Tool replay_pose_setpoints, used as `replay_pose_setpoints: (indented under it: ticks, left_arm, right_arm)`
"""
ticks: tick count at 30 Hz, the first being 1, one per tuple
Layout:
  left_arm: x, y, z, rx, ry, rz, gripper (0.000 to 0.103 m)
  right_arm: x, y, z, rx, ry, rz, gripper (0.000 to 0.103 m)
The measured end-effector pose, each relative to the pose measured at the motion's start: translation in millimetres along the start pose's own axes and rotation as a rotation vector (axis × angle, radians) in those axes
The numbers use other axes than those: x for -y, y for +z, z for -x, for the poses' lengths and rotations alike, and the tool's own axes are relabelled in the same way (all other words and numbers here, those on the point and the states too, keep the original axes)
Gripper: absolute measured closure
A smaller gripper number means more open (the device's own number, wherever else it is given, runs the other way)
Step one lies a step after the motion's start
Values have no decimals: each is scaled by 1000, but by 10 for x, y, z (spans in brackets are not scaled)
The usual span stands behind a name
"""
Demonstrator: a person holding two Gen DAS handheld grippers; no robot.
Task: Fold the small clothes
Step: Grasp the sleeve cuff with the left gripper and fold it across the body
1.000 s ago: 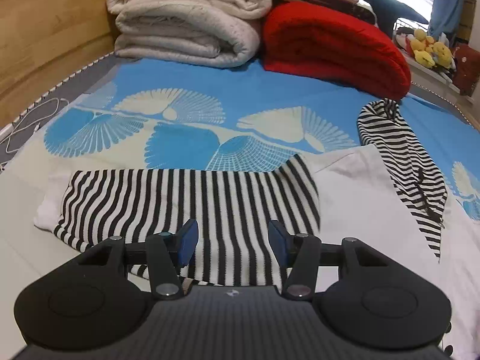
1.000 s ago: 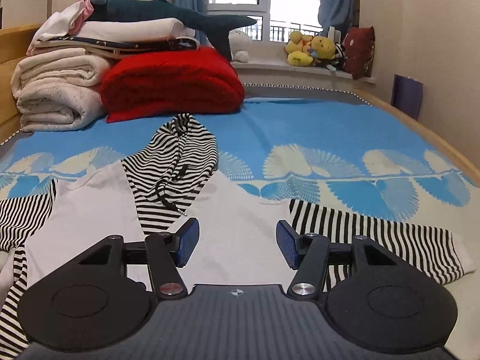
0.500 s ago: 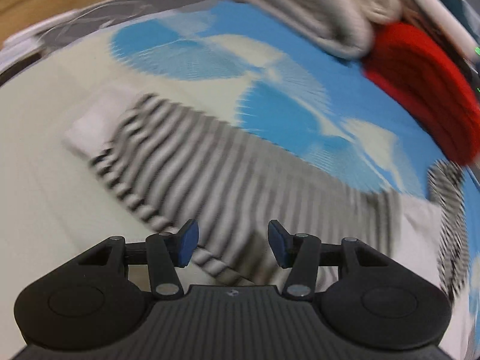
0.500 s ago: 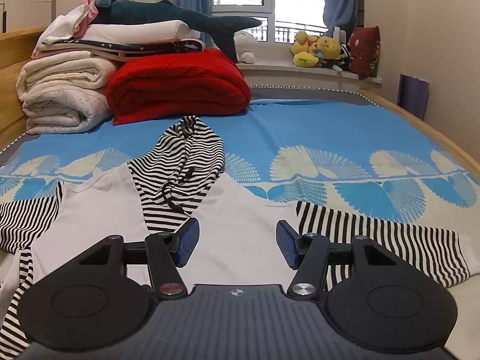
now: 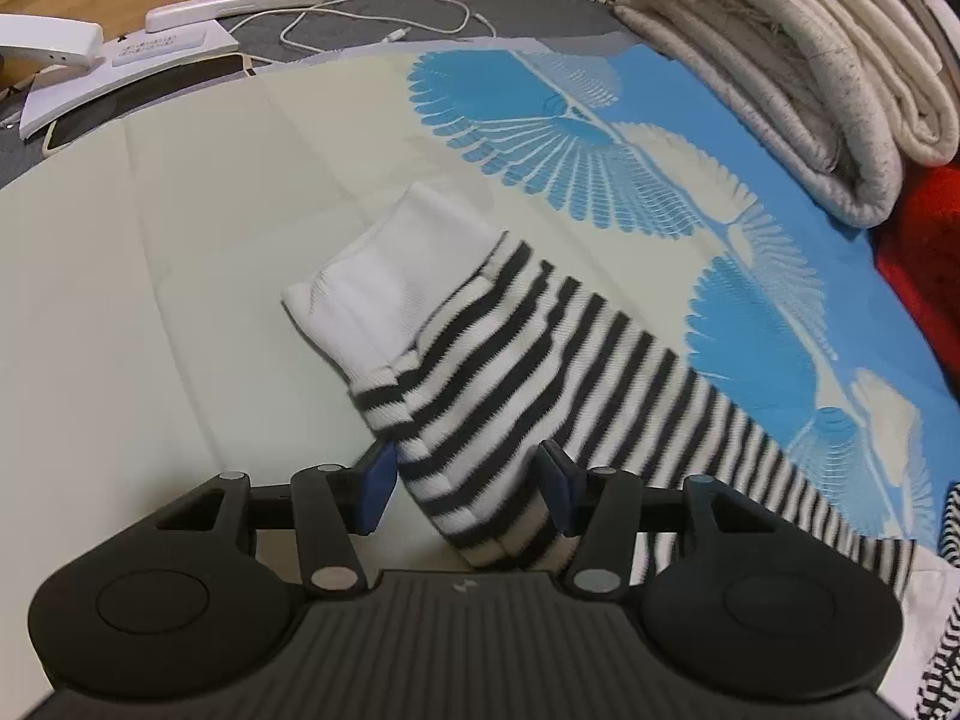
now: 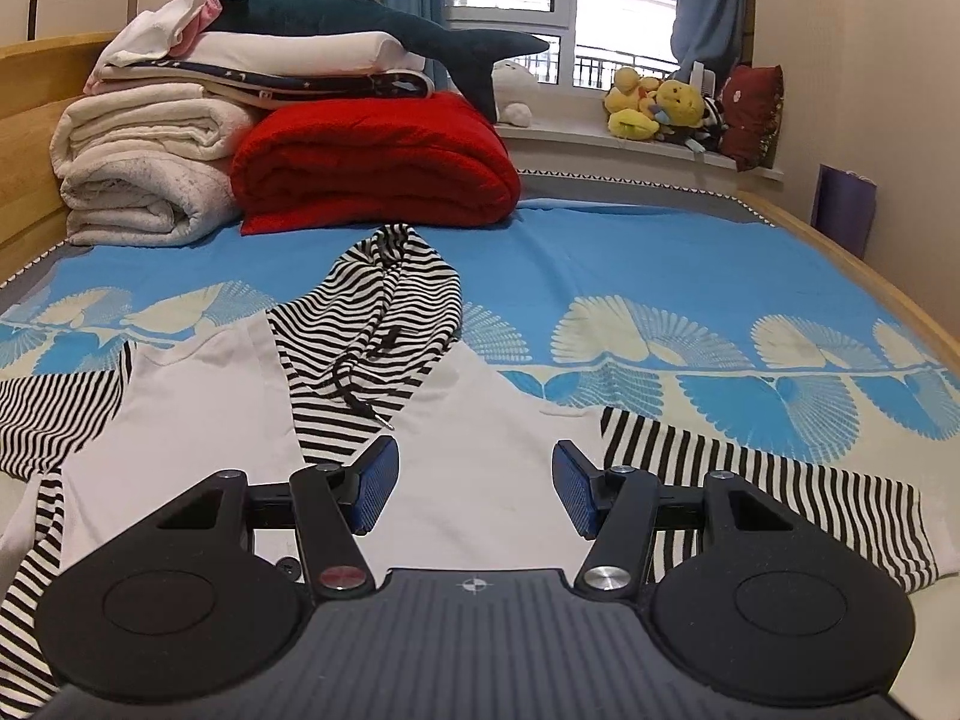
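The bed, under its blue fan-print cover, carries everything here. Spread flat on it lies the hoodie, white in the body, with its striped hood pointing toward the red blanket at the head of the bed. One striped sleeve runs out on the hoodie's right. The other sleeve runs out on the left, ending in a white cuff at its far end from the body.

The left gripper straddles that left sleeve with its jaws spread, cloth rising between them but not pinched. The right gripper hangs over the hoodie's white chest, jaws spread and empty.

The garment looks light, soft and limp; it should drape and sag when lifted, and the knit is unlikely to slip. The ribbed cuff, thicker and firmer than the sleeve, seems the surest place to pinch for folding the arm across the chest.
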State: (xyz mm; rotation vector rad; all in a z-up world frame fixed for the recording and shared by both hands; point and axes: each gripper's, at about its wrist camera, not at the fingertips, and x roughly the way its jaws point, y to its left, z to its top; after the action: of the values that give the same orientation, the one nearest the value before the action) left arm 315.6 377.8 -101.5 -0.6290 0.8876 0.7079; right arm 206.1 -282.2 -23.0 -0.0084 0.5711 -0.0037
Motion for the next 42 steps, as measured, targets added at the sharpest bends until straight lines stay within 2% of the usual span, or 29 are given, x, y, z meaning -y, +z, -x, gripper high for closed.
replay_pose_setpoints:
  ticks: [16, 21, 22, 24, 25, 27, 29, 31, 33, 34, 36, 37, 39, 40, 41, 42]
  left_arm:
    - [-8, 46, -50, 4, 6, -24, 46]
    - [14, 38, -51, 4, 12, -40, 47]
    - [14, 39, -52, 5, 14, -44, 51]
    - [24, 41, -54, 13, 28, -67, 75]
    - [36, 39, -56, 15, 31, -79, 94]
    - [67, 32, -32, 22, 18, -98, 98]
    - [190, 25, 106, 68, 16, -143, 99]
    - [409, -19, 364, 140, -67, -199, 99]
    - [725, -164, 765, 226, -211, -297, 99]
    - [914, -302, 1028, 261, -315, -355, 99]
    - [1226, -634, 1450, 260, -519, -455, 99]
    - [1390, -850, 1653, 234, -630, -517, 98]
    - [1676, -1269, 1954, 100, -849, -639, 91]
    - [1782, -1420, 2047, -4, -953, -694, 76]
    - [1833, -1528, 2142, -65, -1014, -730, 66]
    - [1823, -1579, 2227, -56, -1019, -744, 65]
  right_arm:
    - [-44, -31, -78, -31, -10, 24, 45]
    - [-40, -41, -91, -43, -12, 23, 49]
    - [-37, -45, -94, -46, -12, 22, 51]
    - [-33, -48, -106, -54, -7, 18, 60]
    - [-27, -48, -111, -57, -4, 15, 62]
    - [-19, -49, -122, -66, 3, 5, 70]
    - [-2, -51, -130, -72, 8, -4, 70]
    - [17, -50, -129, -74, 7, -14, 70]
    - [41, -47, -126, -73, 5, -27, 70]
    - [55, -44, -123, -72, 4, -35, 70]
    - [91, -39, -113, -70, 5, -58, 70]
    - [106, -37, -111, -70, 6, -66, 70]
    - [136, -35, -107, -70, 6, -83, 70]
    - [149, -34, -107, -72, 8, -92, 70]
    - [164, -33, -109, -75, 10, -103, 70]
    - [178, -30, -114, -79, 12, -115, 70]
